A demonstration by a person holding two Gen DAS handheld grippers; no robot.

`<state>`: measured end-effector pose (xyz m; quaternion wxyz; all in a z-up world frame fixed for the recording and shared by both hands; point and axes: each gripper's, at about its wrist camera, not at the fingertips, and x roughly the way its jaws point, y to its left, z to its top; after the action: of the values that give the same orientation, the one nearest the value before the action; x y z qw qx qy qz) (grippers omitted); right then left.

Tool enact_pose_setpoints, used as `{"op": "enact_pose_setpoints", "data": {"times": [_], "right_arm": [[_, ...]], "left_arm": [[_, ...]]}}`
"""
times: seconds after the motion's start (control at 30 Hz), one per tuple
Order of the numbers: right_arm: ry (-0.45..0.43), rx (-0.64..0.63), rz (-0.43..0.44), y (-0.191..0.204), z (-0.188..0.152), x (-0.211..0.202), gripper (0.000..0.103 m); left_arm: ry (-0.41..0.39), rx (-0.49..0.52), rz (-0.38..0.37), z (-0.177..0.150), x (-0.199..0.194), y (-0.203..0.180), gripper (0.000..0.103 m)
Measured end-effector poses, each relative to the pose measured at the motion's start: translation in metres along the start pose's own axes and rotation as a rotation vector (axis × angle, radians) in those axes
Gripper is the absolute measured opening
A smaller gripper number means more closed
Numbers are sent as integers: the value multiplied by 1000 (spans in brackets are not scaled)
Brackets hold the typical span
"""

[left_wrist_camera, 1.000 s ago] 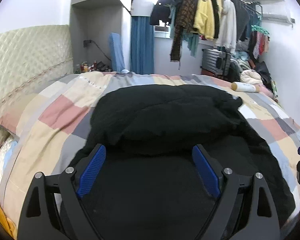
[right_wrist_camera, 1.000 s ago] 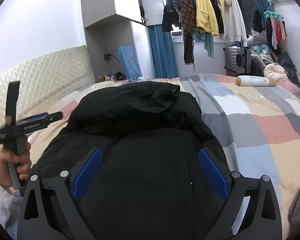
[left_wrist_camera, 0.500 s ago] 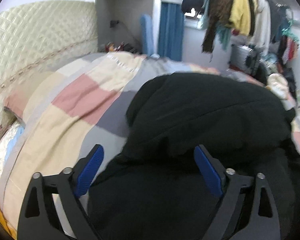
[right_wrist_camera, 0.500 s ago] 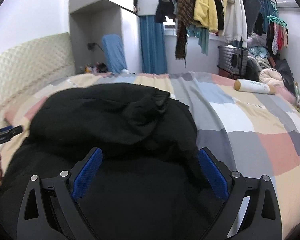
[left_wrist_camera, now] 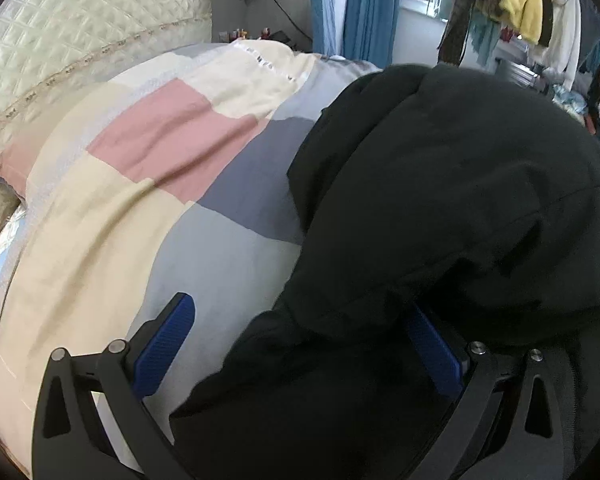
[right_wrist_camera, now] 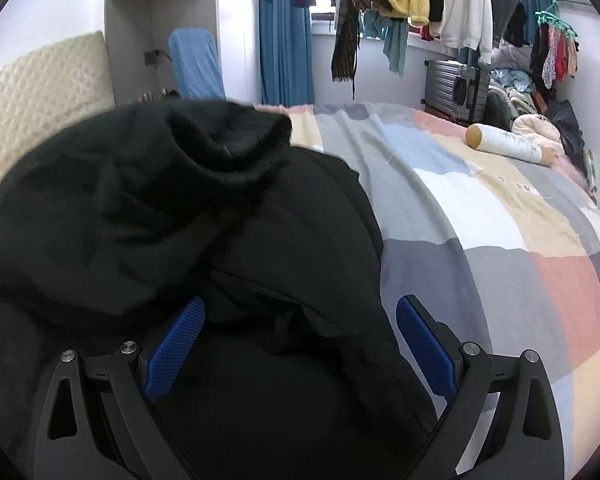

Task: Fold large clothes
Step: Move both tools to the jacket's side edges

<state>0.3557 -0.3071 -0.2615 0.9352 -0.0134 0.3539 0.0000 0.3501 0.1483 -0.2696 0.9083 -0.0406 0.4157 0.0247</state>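
The black coat (left_wrist_camera: 440, 200) lies heaped on the bed (left_wrist_camera: 160, 208), already doubled over itself, its bulk running away from both hands toward the far edge. The left gripper (left_wrist_camera: 300, 344) has just been spreading its jaws and now stands wide; the coat's near left edge lies between them, one blue pad over bare quilt, the other half hidden under a fold, and nothing looks pinched. The right gripper (right_wrist_camera: 300, 344) is likewise spread, hanging over the coat's near right edge (right_wrist_camera: 340, 320), with cloth between the pads but no grip that I can see. Each hand is close to its own side, so a two-handed pinch and lift away from the person seems the likely next fold. Farther off, a cylindrical bolster (right_wrist_camera: 508, 144) rests near the bed's far right corner. Beyond it a grey suitcase (right_wrist_camera: 456, 88) stands shut, its contents hidden.
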Motion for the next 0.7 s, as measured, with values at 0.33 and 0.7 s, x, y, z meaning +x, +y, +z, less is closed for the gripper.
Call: {"op": "enact_pose_setpoints", "data": {"times": [0.33, 0.7], "right_arm": [[-94, 53, -16, -8, 7, -10, 96], [-72, 115, -23, -24, 3, -7, 96]], "left_arm": [[-30, -111, -11, 0, 13, 19, 103], [-49, -164, 22, -2, 8, 32, 103]]}}
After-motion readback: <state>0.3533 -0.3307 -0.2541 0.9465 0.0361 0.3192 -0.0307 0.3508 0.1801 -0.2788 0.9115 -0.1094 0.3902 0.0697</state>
